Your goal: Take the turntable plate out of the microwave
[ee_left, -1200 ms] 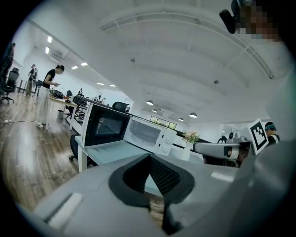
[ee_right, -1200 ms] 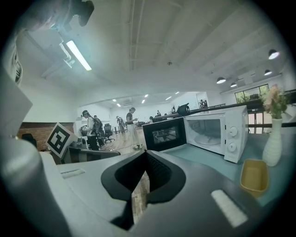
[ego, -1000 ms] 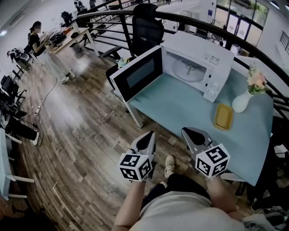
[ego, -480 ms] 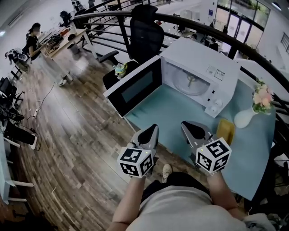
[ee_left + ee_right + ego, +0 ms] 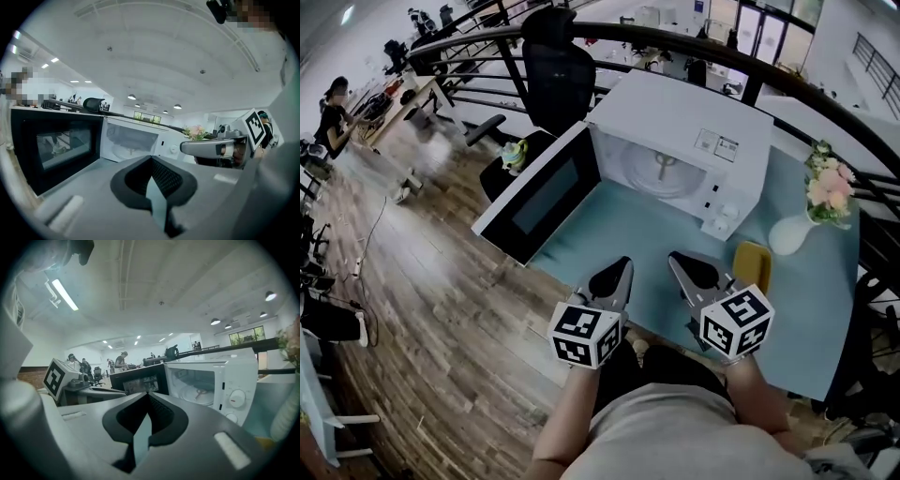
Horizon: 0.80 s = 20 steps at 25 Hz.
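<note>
Facing the microwave (image 5: 741, 127), we hold the left gripper (image 5: 620, 268) and right gripper (image 5: 679, 262) before it, both closed and empty. The plate (image 5: 661, 170) sits inside.

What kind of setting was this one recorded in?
Probably an open-plan office: a black office chair stands behind the microwave, a person works at a cluttered desk far left, and a black railing curves around the space.
</note>
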Available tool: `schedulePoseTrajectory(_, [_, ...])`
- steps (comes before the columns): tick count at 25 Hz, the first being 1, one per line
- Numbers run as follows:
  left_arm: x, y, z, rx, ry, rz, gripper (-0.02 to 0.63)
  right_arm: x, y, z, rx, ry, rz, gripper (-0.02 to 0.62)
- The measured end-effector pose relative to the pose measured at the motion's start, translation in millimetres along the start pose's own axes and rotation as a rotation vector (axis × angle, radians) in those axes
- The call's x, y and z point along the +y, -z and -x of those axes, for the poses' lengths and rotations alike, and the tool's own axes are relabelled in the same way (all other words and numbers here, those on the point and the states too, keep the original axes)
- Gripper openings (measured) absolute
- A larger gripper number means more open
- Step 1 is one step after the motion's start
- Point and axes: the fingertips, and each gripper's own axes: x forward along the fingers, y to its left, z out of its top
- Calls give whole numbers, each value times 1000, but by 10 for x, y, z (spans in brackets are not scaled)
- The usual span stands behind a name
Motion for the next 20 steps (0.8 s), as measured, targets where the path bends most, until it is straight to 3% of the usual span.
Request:
schedulePoseTrajectory(13, [464, -34, -748, 83, 118, 20, 2, -683, 176, -208, 52, 218, -91, 23])
schedulePoseTrajectory(20, [643, 4, -1111, 158, 226, 17, 3, -884, 227, -392, 50, 336, -176, 23])
